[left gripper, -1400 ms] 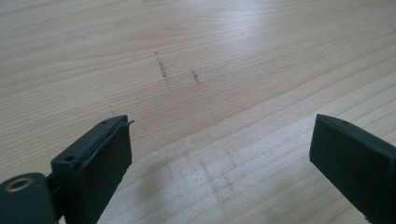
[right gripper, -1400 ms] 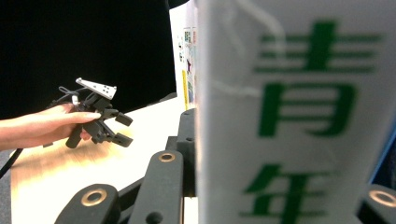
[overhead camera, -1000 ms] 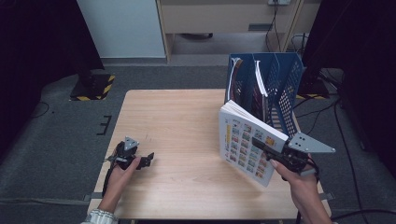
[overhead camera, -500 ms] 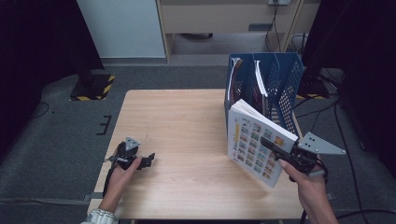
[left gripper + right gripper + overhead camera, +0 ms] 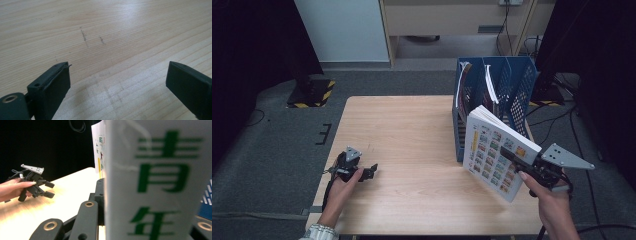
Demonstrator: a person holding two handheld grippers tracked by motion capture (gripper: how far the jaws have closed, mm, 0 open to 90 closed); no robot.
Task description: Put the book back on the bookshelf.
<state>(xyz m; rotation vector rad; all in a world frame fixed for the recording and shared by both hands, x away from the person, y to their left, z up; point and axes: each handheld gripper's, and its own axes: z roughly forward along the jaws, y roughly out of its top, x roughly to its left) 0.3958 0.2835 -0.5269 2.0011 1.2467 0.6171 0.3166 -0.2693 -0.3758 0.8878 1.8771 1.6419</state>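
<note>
A thick book [image 5: 486,150] with a grid of small colourful pictures on its white cover stands tilted over the table's right front part, just in front of the blue file rack [image 5: 522,80]. My right gripper [image 5: 508,153] is shut on it, one jaw lying across the cover. In the right gripper view the book's white spine [image 5: 155,182] with green characters sits clamped in my right gripper [image 5: 150,220]. My left gripper [image 5: 370,171] rests on the wooden table [image 5: 412,125] at the front left, held by a hand. My left gripper [image 5: 117,87] stands open over bare wood.
The blue rack at the table's right rear holds a couple of upright books [image 5: 462,85] in its slots. The left gripper [image 5: 47,188] and its hand lie far across the table. Dark floor and cables surround the table; a pale cabinet [image 5: 342,30] stands behind.
My right gripper has carried the book to the right, along the front of the blue rack. The left gripper has stayed where it was.
</note>
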